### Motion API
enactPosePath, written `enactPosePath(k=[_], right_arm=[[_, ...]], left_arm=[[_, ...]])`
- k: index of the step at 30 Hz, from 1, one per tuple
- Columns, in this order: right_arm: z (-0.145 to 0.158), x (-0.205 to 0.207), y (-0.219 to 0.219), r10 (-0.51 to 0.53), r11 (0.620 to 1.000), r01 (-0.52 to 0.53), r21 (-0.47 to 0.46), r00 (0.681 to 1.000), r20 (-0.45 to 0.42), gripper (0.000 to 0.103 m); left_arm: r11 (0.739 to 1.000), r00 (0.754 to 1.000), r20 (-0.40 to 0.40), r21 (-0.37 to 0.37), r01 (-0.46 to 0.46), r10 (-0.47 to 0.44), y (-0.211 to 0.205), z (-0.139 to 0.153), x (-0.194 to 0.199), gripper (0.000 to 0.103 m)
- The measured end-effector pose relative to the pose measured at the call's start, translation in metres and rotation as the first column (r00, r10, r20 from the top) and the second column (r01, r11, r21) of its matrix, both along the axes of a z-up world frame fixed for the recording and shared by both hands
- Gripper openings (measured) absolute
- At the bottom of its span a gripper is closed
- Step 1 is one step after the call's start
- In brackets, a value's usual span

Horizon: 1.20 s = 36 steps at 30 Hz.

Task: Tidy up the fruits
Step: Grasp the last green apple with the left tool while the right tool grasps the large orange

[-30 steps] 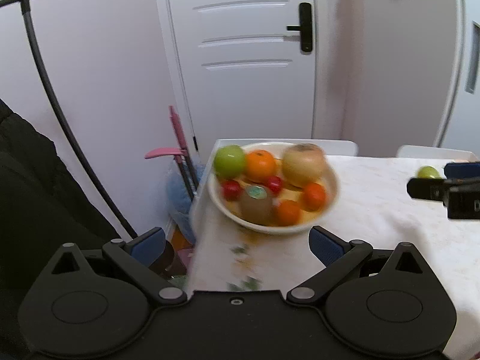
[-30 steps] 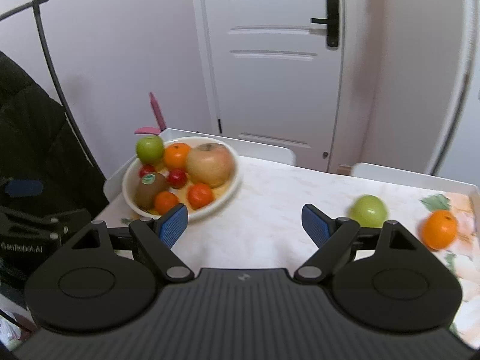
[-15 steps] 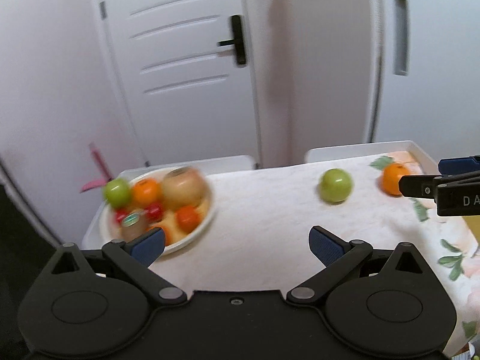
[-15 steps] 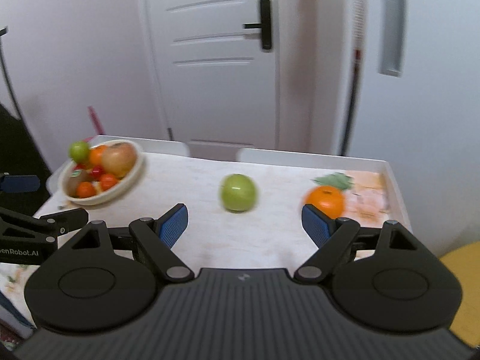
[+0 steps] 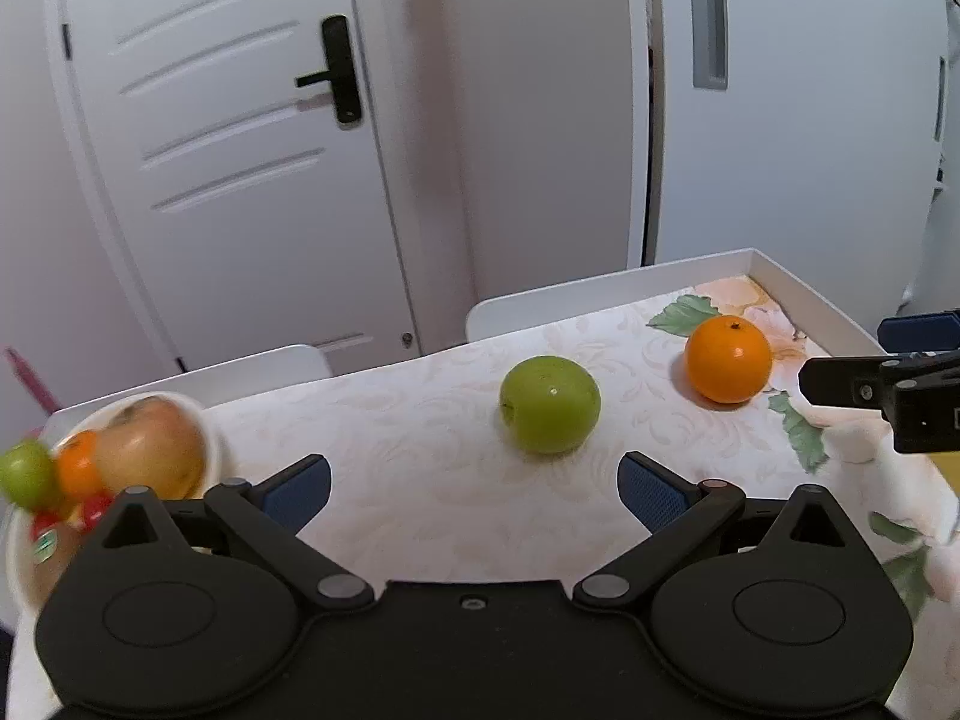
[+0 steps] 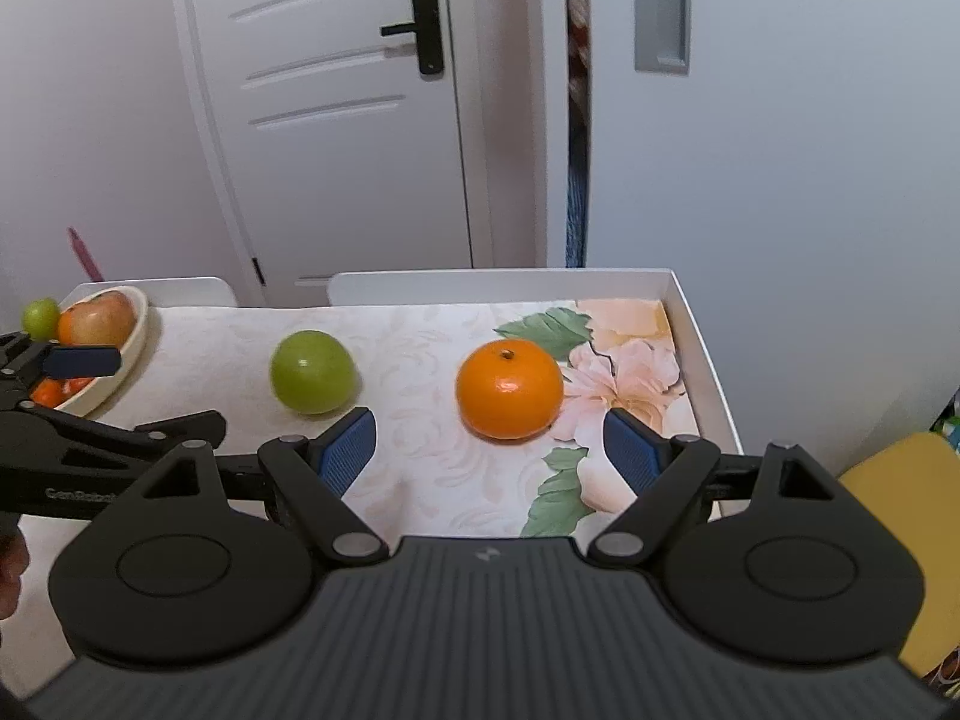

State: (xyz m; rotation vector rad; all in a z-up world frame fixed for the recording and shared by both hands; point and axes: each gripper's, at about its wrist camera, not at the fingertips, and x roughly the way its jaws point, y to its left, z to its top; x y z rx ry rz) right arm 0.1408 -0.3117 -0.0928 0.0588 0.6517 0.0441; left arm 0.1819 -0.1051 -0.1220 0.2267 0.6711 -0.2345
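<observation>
A green apple (image 5: pixel 550 405) and an orange (image 5: pixel 728 358) lie loose on the floral tablecloth. A cream bowl (image 5: pixel 211 447) at the table's left end holds several fruits. My left gripper (image 5: pixel 474 495) is open and empty, just short of the green apple. My right gripper (image 6: pixel 489 450) is open and empty, just short of the orange (image 6: pixel 509 389), with the green apple (image 6: pixel 312 371) to its left. The bowl (image 6: pixel 135 336) sits at the far left in the right wrist view. Each gripper shows at the edge of the other's view.
The table has a raised white rim (image 6: pixel 696 336) along its far and right edges. White chair backs (image 5: pixel 540 306) stand behind the table. A white door (image 6: pixel 336 120) and wall are beyond. A yellow seat (image 6: pixel 900 510) sits at the lower right.
Both grippers have swung right, away from the bowl, and moved closer to the loose fruit. The left now faces the green apple and the right faces the orange. Both stay open.
</observation>
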Motion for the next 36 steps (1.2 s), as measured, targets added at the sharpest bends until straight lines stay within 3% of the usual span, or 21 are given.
enactPosePath(k=[10,18,20,21,36], right_arm=[[-0.026,0.036,-0.004,-0.052,0.998,0.053,0.034,0.998,-0.031,0.098],[-0.038,0.051,-0.004,-0.072,0.997,0.074,0.036,0.996,-0.052,0.098],[-0.039,0.054,-0.003,-0.072,0.997,0.074,0.037,0.996,-0.057,0.097],[-0.04,0.056,-0.002,-0.07,0.997,0.072,0.038,0.996,-0.06,0.097],[-0.043,0.075,0.003,-0.075,0.997,0.076,0.013,0.995,-0.07,0.094]], left_arm=[[0.996,0.996,-0.016,-0.009,0.086,-0.086,-0.021,-0.029,0.048,0.1],[0.99,0.989,-0.047,-0.027,0.141,-0.142,-0.029,-0.042,0.067,0.083],[0.989,0.987,-0.057,-0.038,0.146,-0.148,-0.03,-0.044,0.071,0.065],[0.986,0.985,-0.068,-0.054,0.155,-0.158,-0.03,-0.045,0.073,0.063],[0.986,0.984,-0.064,-0.024,0.165,-0.166,-0.03,-0.042,0.062,0.062]])
